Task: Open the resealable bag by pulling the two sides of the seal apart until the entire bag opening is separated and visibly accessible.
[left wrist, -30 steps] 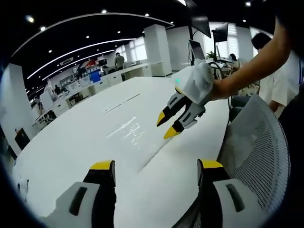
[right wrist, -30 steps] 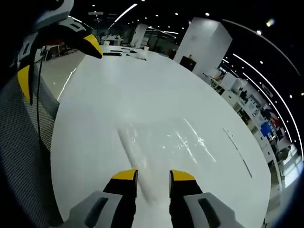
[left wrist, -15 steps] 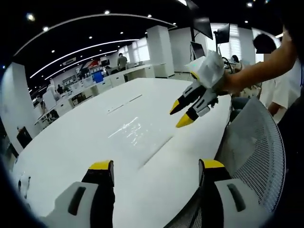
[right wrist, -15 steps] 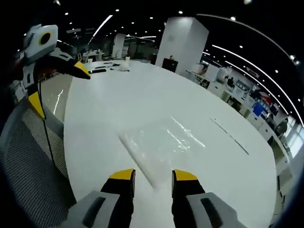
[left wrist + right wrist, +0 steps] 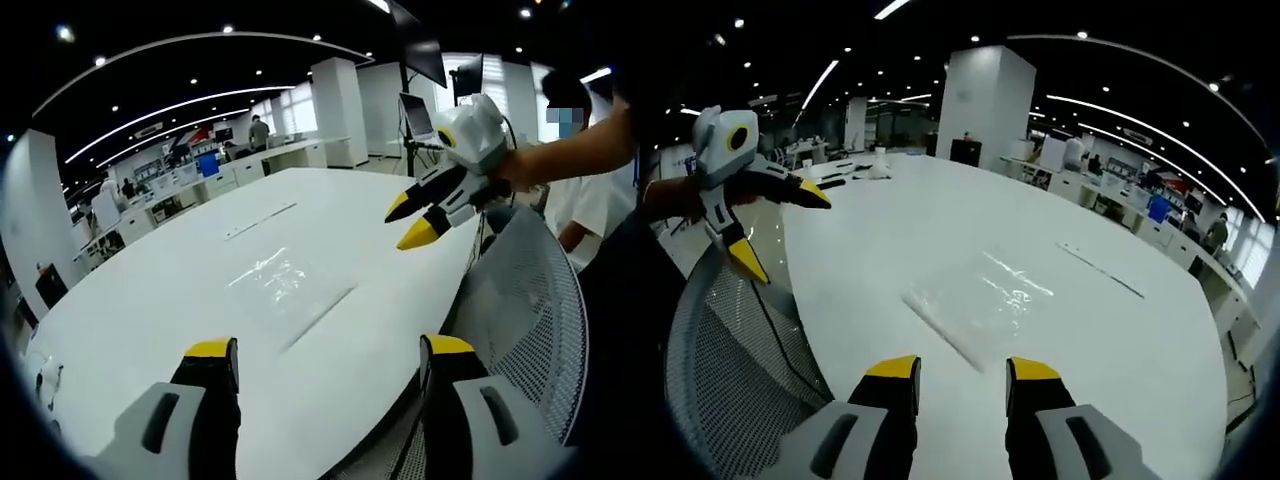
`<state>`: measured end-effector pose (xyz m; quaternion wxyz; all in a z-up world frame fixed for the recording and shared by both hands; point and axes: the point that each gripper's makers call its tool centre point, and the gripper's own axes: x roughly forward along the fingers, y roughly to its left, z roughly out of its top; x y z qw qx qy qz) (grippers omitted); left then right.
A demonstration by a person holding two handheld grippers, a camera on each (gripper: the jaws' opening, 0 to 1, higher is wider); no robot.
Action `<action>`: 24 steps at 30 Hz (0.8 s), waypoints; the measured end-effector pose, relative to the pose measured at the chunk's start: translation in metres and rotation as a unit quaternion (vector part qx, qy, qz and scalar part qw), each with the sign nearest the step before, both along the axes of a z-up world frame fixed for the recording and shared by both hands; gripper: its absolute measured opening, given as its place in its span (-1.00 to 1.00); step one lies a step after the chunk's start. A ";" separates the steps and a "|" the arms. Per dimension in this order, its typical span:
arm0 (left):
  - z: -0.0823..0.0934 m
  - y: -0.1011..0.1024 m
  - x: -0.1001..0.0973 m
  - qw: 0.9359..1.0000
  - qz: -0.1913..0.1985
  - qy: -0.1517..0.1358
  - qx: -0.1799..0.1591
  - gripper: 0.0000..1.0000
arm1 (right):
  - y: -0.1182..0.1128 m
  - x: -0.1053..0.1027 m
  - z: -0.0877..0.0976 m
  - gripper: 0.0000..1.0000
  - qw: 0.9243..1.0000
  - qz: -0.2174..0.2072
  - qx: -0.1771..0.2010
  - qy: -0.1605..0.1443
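Bag first: the clear, flat resealable plastic bag lies on the long white glossy table, well in from the near edge, with nothing touching it. In the left gripper view the same bag shows as a faint shiny patch on the tabletop, one straight edge running along its near side; whether the seal is parted cannot be told from either view.

Left gripper, white with black jaws tipped in yellow, hangs over the near edge of the table, short of the bag, jaws spread wide with only bare tabletop between them. From the right gripper view that left gripper sits off to the left of the bag, above the grey mesh back of an office chair, its two yellow tips well apart.

Right gripper points straight at the bag from the table's near edge, just short of it, jaws parted by a moderate gap and gripping nothing. In the left gripper view it hovers in the air to the right of the bag, held by a person's bare arm, tips slightly apart.

Beyond the table, white square pillars and rows of office desks line the room.
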<state>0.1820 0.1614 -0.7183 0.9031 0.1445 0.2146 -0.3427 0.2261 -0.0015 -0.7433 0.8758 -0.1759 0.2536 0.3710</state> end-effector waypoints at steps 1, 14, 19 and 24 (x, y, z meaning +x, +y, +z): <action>0.000 0.000 -0.001 1.000 0.001 0.000 -0.002 0.45 | -0.001 -0.003 0.003 -0.39 1.000 -0.004 0.004 0.000; 0.008 0.006 -0.002 0.999 0.031 -0.001 -0.040 0.51 | -0.014 -0.023 0.019 -0.25 0.996 -0.058 0.063 0.009; 0.005 0.010 -0.002 0.999 0.038 0.004 -0.031 0.51 | -0.016 -0.027 0.025 -0.17 0.994 -0.074 0.078 0.008; 0.006 0.008 -0.004 0.999 0.037 0.005 -0.036 0.51 | -0.017 -0.032 0.027 -0.16 0.994 -0.077 0.083 0.010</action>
